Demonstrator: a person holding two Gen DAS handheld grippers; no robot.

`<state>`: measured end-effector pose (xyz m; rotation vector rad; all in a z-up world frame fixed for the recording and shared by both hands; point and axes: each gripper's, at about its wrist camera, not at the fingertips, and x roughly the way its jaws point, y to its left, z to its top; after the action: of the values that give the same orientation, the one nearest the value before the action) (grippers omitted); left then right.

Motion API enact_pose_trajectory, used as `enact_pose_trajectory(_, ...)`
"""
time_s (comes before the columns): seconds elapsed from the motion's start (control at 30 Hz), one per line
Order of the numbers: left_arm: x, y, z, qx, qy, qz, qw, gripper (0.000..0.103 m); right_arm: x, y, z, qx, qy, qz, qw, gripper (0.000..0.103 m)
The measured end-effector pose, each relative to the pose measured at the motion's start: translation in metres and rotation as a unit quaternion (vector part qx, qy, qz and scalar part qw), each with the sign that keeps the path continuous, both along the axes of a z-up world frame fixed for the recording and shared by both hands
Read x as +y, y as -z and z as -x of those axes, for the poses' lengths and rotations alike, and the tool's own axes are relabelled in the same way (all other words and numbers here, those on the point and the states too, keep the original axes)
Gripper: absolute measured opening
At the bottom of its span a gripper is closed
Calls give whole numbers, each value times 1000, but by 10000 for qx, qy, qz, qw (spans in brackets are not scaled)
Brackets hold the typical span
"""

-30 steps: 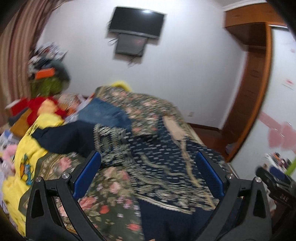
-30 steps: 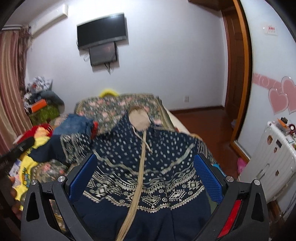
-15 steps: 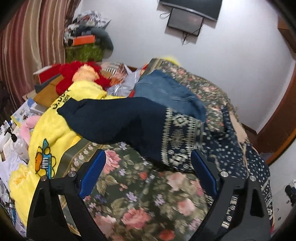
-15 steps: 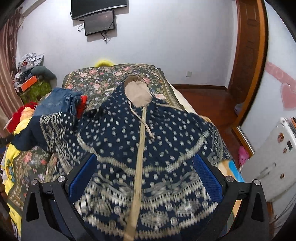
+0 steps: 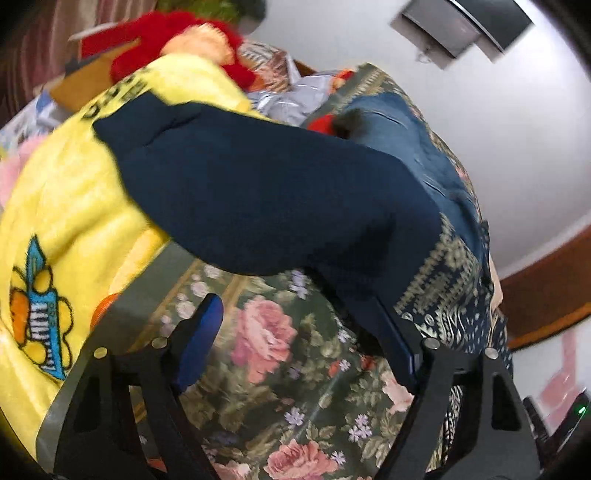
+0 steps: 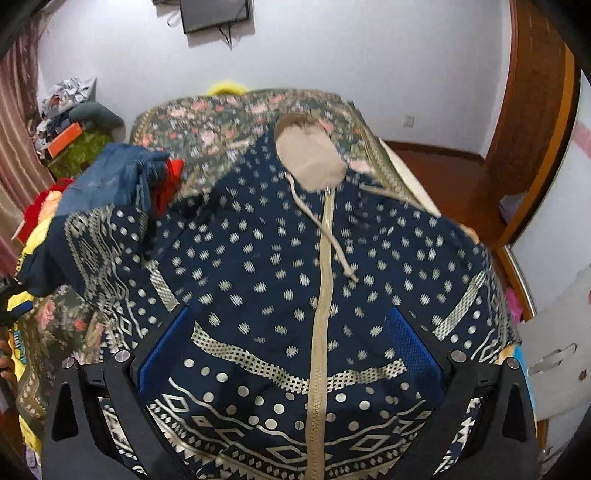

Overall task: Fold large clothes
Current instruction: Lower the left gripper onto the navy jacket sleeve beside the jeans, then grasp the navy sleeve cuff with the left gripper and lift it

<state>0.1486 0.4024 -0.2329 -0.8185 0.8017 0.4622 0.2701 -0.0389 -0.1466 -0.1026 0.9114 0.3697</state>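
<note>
Jacket: we see a dark blue jacket point(image 6: 258, 258) with pale dots and bands lying spread on the bed point(image 6: 236, 110), front side up, the beige zipper point(image 6: 323, 295) running down its middle and the beige hood lining point(image 6: 310, 162) at the far end.
Sleeve: one sleeve point(image 5: 277, 206) reaches out to the side, over the flowered bed cover point(image 5: 266, 339) and onto a yellow blanket point(image 5: 62, 206); its end part is plain dark blue.
Left gripper: we see the left gripper point(image 5: 295, 332) pointing steeply down at the sleeve, tilted in the picture. Its jaws have just been closing a little, but they are spread wide apart; the sleeve's lower edge lies over the tip of the right finger point(image 5: 391, 336), and the left finger stands free above the bed cover. We see no pinch on the cloth.
Right gripper: the right gripper point(image 6: 291, 350) points down over the lower front of the jacket, the zipper passing between its blue pads point(image 6: 413, 350). The jaws are spread wide; we cannot tell if the pads touch the cloth.
Around: folded jeans point(image 6: 110, 177) lie beside the jacket's shoulder; a red toy point(image 5: 177, 40) lies beyond the yellow blanket.
Room: a dark screen point(image 6: 214, 14) hangs on the white wall behind the bed.
</note>
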Motion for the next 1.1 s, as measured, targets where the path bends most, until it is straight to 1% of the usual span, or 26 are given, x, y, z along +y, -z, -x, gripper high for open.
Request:
enact_pose_trajectory(0.1,15,7,4,-99,-105,185,9997,79,-3,8,-3,184,-18,-45,9998,102)
enact_pose_trajectory(0.17,25,12,4,-160,-182,355,9991,76,-5,10,-4,241,-7,-83,9997,101)
enact_pose_trajectory(0.37,53,29,-8,-215,-376,864,9953,72,-11,6,-5,232,82,-164,9996,102)
enact_pose_trajectory(0.5,67,39,-13,-265,-516,1034,9930,71,-12,5,-4,302,77,-250,9992,102)
enact_pose_trajectory(0.53,69,40,-15,-244,-517,1043,9929,68,-12,5,-3,315,73,-263,9991,102)
enact_pose_trajectory(0.6,73,41,-19,-120,-564,904,9942,57,-13,3,-2,318,66,-281,9991,102)
enact_pose_trajectory(0.63,73,41,-21,-16,-596,779,9952,44,-14,1,-1,312,64,-294,9991,102)
enact_pose_trajectory(0.67,75,40,-22,140,-647,618,9959,29,-14,0,0,304,65,-302,9991,102)
enact_pose_trajectory(0.7,75,38,-24,327,-702,438,9960,20,-15,-1,0,296,68,-308,9991,102)
enact_pose_trajectory(0.73,75,36,-24,433,-750,286,9958,8,-16,-3,1,283,69,-312,9991,102)
enact_pose_trajectory(0.77,74,34,-23,442,-746,192,9961,4,-17,-5,2,263,76,-312,9991,102)
enact_pose_trajectory(0.8,73,31,-23,438,-739,115,9962,2,-18,-7,3,241,89,-307,9992,102)
enact_pose_trajectory(0.9,64,7,-18,366,-732,-381,9959,1,-22,-11,4,207,134,-307,9992,102)
enact_pose_trajectory(0.93,60,-5,-16,307,-719,-581,9952,1,-25,-12,4,211,153,-321,9991,102)
enact_pose_trajectory(0.97,57,-13,-15,247,-707,-695,9948,0,-27,-13,5,217,173,-347,9990,102)
enact_pose_trajectory(1.07,43,-53,-14,-49,-605,-1166,9913,0,-34,-16,7,207,218,-450,9985,102)
enact_pose_trajectory(1.1,36,-70,-14,-181,-560,-1360,9890,0,-36,-17,7,195,235,-483,9984,102)
